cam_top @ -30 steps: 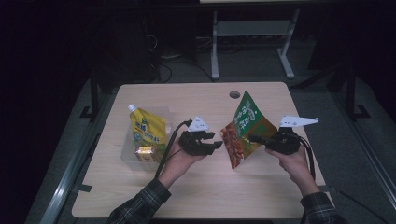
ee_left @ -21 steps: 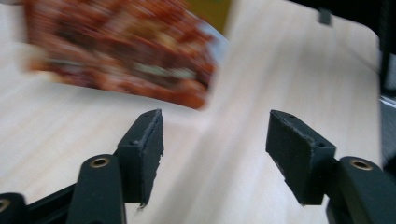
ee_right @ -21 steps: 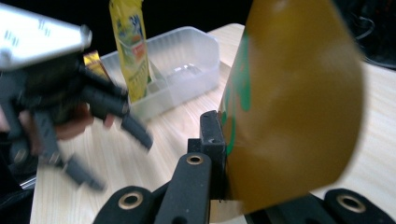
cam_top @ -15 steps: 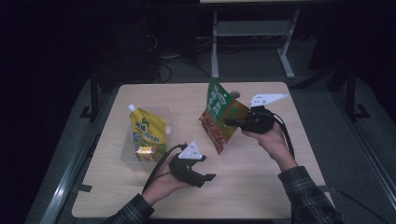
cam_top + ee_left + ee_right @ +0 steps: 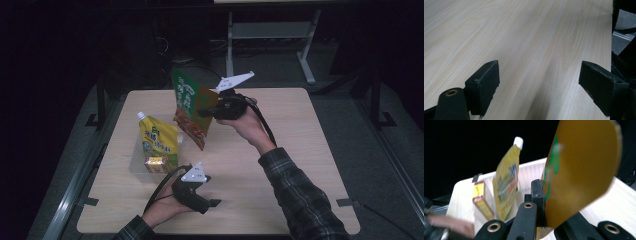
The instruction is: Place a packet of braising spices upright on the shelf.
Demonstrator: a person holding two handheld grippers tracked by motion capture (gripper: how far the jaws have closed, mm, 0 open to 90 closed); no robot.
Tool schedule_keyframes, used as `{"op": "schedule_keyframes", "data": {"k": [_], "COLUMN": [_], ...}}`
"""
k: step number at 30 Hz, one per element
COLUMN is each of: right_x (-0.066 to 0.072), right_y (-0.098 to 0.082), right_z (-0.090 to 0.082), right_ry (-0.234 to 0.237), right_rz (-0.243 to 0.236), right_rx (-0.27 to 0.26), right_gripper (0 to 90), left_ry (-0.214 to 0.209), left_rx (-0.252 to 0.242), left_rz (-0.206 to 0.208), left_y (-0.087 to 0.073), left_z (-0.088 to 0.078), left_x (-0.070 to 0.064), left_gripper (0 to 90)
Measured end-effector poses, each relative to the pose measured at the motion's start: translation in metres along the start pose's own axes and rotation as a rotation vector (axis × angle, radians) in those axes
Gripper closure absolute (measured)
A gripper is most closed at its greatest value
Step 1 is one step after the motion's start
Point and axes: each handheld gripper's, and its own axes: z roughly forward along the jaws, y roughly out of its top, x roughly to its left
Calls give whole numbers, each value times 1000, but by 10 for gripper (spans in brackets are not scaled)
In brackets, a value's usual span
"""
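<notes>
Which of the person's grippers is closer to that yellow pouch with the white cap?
Left. The left gripper rests on the table just in front of the yellow pouch; the right gripper is lifted beside it, clamping a snack bag.

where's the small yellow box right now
In the high view the small yellow box sits at the table's left side, inside a clear container, just in front of the yellow spouted pouch and beyond the left gripper.

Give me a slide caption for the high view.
Right claw lifts a snack bag above the table; left claw rests open.
</notes>
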Motion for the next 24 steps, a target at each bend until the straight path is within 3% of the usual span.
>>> {"op": "schedule_keyframes", "data": {"k": [2, 3, 4, 6, 12, 14, 18, 24], "right_x": [0, 2, 2, 2, -2, -2, -5, -10], "right_y": [5, 14, 14, 22, 36, 39, 38, 22], "right_z": [6, 20, 20, 35, 65, 73, 91, 112], "right_ry": [5, 15, 15, 28, 24, 27, 18, 3], "right_rz": [-6, -18, -18, -23, -61, -60, -57, -49], "right_rx": [0, -1, -1, 0, 25, 33, 45, 110], "right_gripper": [895, 895, 895, 895, 895, 895, 895, 886], "left_ry": [1, -6, -6, -15, -20, -15, -15, -13], "left_rx": [2, 9, 9, 19, 8, 25, 15, 20], "left_rz": [8, 11, 11, 16, 8, 25, 22, 7], "left_y": [0, -1, -1, -1, -1, -1, -1, -2], "left_z": [0, 1, 1, 4, 6, 5, 4, 2], "left_x": [0, -1, -1, -3, -6, -4, -3, -2], "left_gripper": [163, 163, 163, 163, 163, 163, 163, 163]}}
